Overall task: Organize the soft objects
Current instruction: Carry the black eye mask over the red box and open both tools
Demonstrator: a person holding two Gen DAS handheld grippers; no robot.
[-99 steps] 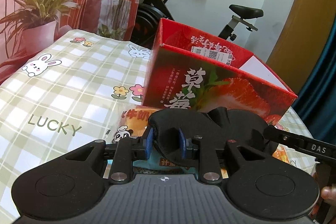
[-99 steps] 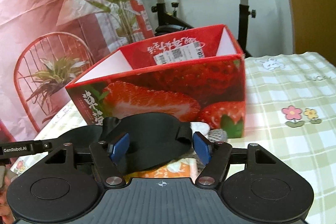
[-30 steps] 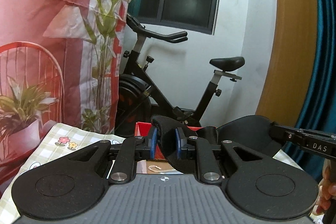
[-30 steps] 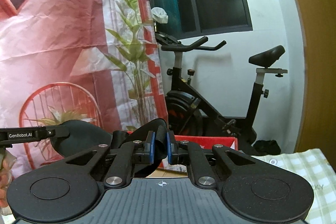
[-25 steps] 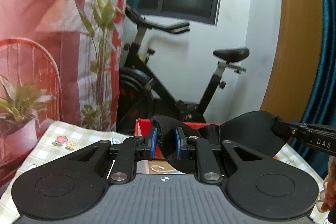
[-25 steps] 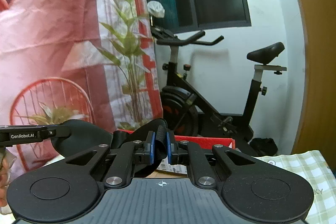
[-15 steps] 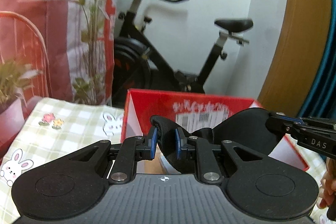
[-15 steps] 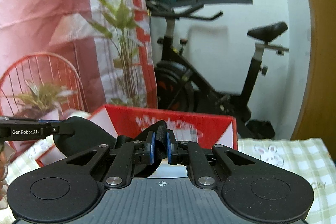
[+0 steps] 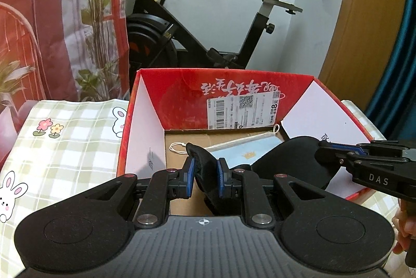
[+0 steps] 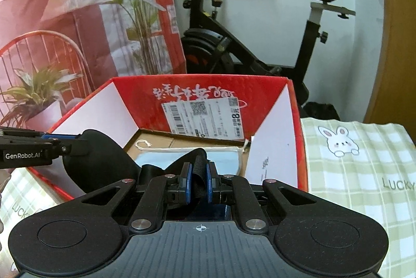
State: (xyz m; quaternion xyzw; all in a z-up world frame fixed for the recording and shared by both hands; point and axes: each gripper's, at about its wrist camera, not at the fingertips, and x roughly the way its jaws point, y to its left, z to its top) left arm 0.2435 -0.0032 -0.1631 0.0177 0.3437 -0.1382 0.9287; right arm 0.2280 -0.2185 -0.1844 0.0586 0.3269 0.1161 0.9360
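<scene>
A black eye mask (image 9: 291, 160) hangs between my two grippers above the open red strawberry box (image 9: 182, 90). My left gripper (image 9: 204, 174) is shut on one padded end of the mask. My right gripper (image 10: 199, 183) is shut on the mask's strap (image 10: 199, 174), with the padded part (image 10: 98, 160) stretching left to the other gripper. A light blue face mask (image 9: 247, 150) lies on the box's cardboard floor; it also shows in the right wrist view (image 10: 187, 158). The box (image 10: 202, 90) stands right below both grippers.
The box stands on a green checked tablecloth with rabbits (image 9: 65, 142), also seen in the right wrist view (image 10: 358, 174). An exercise bike (image 9: 197, 25) stands behind the table. A printed red curtain with plants (image 10: 78, 17) hangs at the left.
Both grippers have tilted down and come lower over the box with the eye mask held between them. The box's floor and the blue face mask have come into view.
</scene>
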